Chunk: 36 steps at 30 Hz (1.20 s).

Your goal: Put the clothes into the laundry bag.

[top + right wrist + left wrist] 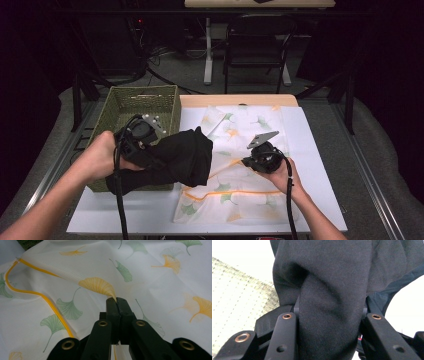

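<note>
A black garment (182, 157) hangs bunched in the air above the left of the table, beside the basket's right wall. My left gripper (159, 161) is shut on it, and in the left gripper view a thick fold of the black garment (332, 290) fills the gap between the jaws of my left gripper (330, 316). A white cloth printed with green and yellow leaves (240, 125) lies spread over the table. My right gripper (248, 163) rests low on its middle. Up close, my right gripper (116, 300) is shut, pinching a small ridge of the leaf cloth (75, 277).
A green woven basket (140, 90) stands at the table's back left, and its weave (232, 302) shows behind the garment. The white table top (125, 210) lies bare at the front left. A chair and desk legs stand beyond the far edge.
</note>
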### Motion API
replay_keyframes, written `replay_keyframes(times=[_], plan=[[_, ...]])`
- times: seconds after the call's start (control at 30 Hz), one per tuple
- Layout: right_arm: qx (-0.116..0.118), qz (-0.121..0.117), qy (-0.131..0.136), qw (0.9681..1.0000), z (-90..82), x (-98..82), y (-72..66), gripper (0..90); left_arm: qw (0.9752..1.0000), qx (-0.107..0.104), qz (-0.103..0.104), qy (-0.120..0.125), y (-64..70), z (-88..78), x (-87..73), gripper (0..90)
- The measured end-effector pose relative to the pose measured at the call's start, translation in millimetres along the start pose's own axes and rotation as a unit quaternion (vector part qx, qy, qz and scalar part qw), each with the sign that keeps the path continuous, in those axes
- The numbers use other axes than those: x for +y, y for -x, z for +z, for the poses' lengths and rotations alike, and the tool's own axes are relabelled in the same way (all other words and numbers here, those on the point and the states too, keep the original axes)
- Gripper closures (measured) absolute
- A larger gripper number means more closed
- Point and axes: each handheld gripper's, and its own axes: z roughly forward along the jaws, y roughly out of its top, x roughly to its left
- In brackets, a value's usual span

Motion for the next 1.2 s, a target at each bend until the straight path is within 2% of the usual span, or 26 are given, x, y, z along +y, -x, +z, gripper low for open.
replay_keyframes(times=[0.13, 0.37, 0.73, 1.2], plan=[[-0.002, -0.001, 0.003, 1.0000, -1.5, 1.3, -1.9, 89.9, 0.9999, -0.011, -0.001, 0.007, 3.4, 5.7, 1.9, 61.6], [-0.003, 0.000, 0.006, 1.0000, -1.1, 0.9, 0.3, 89.8, 0.9997, -0.023, 0.001, 0.004, 6.0, 16.6, 2.3, 61.5], [-0.007, 0.001, 0.006, 1.0000, -1.9, 2.0, -1.5, 89.9, 0.9989, -0.037, 0.028, 0.009, 23.7, 28.3, 9.1, 61.6], [-0.014, 0.009, 0.016, 0.9997, -4.2, 4.1, -2.0, 90.0, 0.9962, -0.068, 0.052, 0.017, 43.4, 67.2, 15.3, 61.7]])
